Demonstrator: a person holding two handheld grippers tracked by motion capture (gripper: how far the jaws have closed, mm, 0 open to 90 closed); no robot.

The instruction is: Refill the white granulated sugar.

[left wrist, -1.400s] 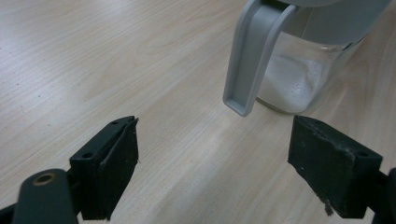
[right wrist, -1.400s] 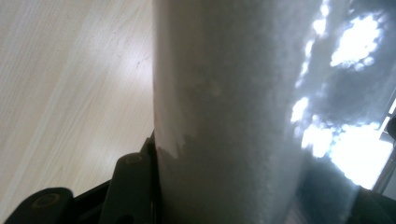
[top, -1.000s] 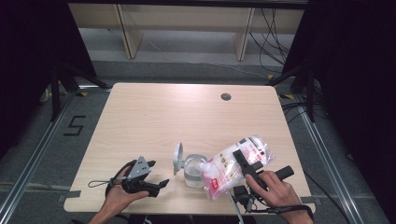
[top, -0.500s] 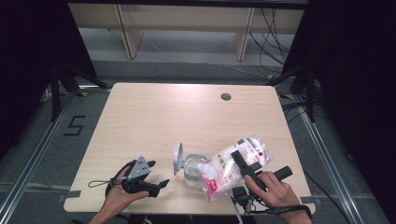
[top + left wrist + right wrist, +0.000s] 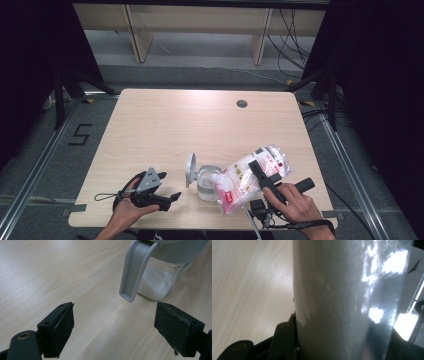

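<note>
Right now the clear plastic bag of white powder sits clamped in the right gripper near the desk's front edge, tipped so its low end meets the rim of the glass jar at its nine o'clock. That jar stands with its grey lid flipped up at nine o'clock, white powder in its bottom. Off at the jar's eight o'clock, the left gripper rests with jaws wide apart, holding nothing.

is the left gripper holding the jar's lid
No, the left gripper has its jaws wide apart with bare table between them, short of the jar.
</note>
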